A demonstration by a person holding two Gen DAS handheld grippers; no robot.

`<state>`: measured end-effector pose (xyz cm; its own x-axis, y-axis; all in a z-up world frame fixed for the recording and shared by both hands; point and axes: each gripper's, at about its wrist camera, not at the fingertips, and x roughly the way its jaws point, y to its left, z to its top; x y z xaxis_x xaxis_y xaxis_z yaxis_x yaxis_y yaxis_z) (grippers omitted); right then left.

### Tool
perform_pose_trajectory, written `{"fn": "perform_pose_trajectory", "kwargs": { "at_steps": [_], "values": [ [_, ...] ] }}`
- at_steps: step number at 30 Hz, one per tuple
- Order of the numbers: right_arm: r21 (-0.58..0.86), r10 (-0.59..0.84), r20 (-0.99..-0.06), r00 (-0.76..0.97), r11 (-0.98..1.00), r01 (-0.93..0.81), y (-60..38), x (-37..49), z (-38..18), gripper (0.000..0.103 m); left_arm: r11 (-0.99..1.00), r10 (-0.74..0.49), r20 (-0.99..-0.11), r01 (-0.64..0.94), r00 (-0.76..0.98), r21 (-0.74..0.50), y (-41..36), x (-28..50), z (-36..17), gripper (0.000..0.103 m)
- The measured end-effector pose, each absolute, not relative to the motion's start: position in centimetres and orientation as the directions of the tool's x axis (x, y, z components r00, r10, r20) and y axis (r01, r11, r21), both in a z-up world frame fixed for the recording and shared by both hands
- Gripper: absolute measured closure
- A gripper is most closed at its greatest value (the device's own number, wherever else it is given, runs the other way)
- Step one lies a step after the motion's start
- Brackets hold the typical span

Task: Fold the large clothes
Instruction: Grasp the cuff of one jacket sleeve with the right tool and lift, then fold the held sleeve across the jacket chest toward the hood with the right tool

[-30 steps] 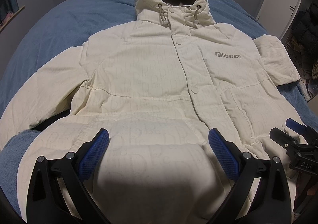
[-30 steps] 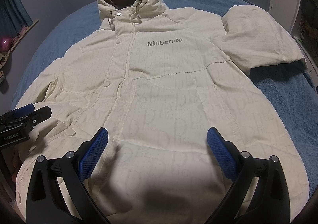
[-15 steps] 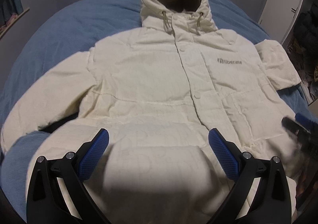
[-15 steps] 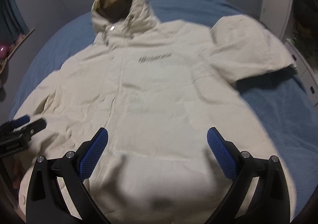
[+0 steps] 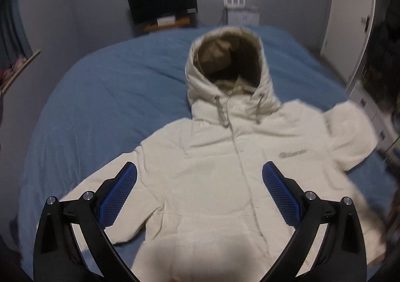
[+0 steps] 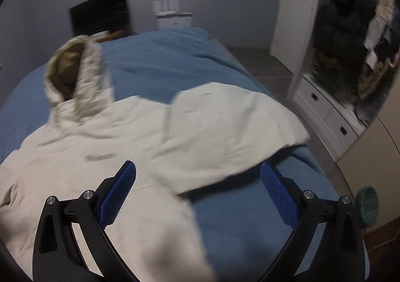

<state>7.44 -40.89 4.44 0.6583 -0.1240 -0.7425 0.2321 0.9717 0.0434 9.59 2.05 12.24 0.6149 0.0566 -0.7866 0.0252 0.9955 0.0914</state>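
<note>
A cream hooded puffer jacket (image 5: 220,169) lies face up and spread flat on a blue bed (image 5: 105,97), its hood (image 5: 225,67) toward the far wall. My left gripper (image 5: 199,189) hovers open above the jacket's lower front, holding nothing. In the right wrist view the jacket (image 6: 105,142) fills the left side, and its right sleeve (image 6: 225,129) lies across the bed toward the edge. My right gripper (image 6: 198,189) is open and empty above that sleeve's lower edge and the blue cover (image 6: 235,209). The jacket's hem is hidden below both frames.
A dark monitor (image 5: 162,7) and a white router (image 5: 240,9) stand against the far wall. A white wardrobe with drawers (image 6: 322,112) runs along the bed's right side. A green round object (image 6: 366,203) sits low at the right.
Both grippers have pulled back and tilted up, so the far wall now shows. The right gripper has swung right, toward the sleeve and the bed's edge. Both stay open.
</note>
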Motion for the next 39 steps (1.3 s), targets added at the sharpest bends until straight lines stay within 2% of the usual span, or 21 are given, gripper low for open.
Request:
{"fn": "perform_pose_trajectory", "kwargs": {
  "at_steps": [6, 11, 14, 17, 22, 24, 25, 27, 29, 35, 39],
  "values": [
    [0.208, -0.041, -0.833, 0.551, 0.901, 0.381, -49.4, 11.5, -0.5, 0.007, 0.995, -0.090, -0.780, 0.085, 0.620, -0.047, 2.2, 11.3, 5.7, 0.006],
    [0.290, 0.017, -0.869, 0.495, 0.828, 0.481, -53.4, 14.0, -4.9, 0.007, 0.997, -0.015, -0.799, 0.072, 0.601, 0.035, 1.8, 11.9, 1.0, 0.006],
    [0.311, 0.017, -0.868, 0.497, 0.798, 0.515, -55.0, 15.2, -6.8, 0.007, 0.998, -0.026, -0.819, 0.055, 0.573, 0.006, 2.6, 12.2, -0.9, 0.006],
    [0.402, 0.054, -0.828, 0.558, 0.752, 0.523, -56.7, 15.8, -7.7, 0.010, 0.999, -0.044, -0.826, 0.041, 0.561, -0.025, 3.2, 12.6, -1.6, 0.006],
    [0.535, 0.075, -0.741, 0.668, 0.667, 0.518, -59.9, 17.0, -7.8, 0.025, 0.999, -0.044, -0.836, 0.018, 0.547, -0.041, 3.7, 13.6, -2.8, 0.006],
    [0.552, 0.050, -0.704, 0.708, 0.665, 0.503, -60.5, 17.0, -7.1, 0.039, 0.999, -0.040, -0.841, 0.014, 0.540, -0.038, 3.7, 13.8, -3.1, 0.006],
    [0.563, 0.042, -0.685, 0.728, 0.664, 0.492, -60.7, 16.8, -6.9, 0.043, 0.999, -0.039, -0.841, 0.015, 0.539, -0.036, 3.6, 13.9, -3.3, 0.006],
    [0.577, 0.021, -0.645, 0.764, 0.669, 0.469, -60.7, 16.5, -6.2, 0.067, 1.000, -0.029, -0.841, 0.022, 0.541, -0.021, 3.4, 14.0, -3.5, 0.006],
    [0.573, 0.009, -0.619, 0.785, 0.689, 0.444, -60.3, 16.5, -5.2, 0.079, 0.999, -0.028, -0.838, 0.032, 0.544, -0.012, 3.2, 14.1, -3.5, 0.006],
    [0.525, 0.023, -0.480, 0.877, 0.809, 0.266, -55.5, 16.0, 1.7, 0.087, 0.999, -0.028, -0.831, 0.043, 0.555, -0.005, 3.1, 13.9, -3.3, 0.006],
    [0.424, 0.083, -0.380, 0.921, 0.901, 0.094, -49.4, 14.9, 6.9, 0.087, 0.999, -0.031, -0.827, 0.041, 0.561, -0.010, 3.2, 13.7, -3.2, 0.006]
  ]
}}
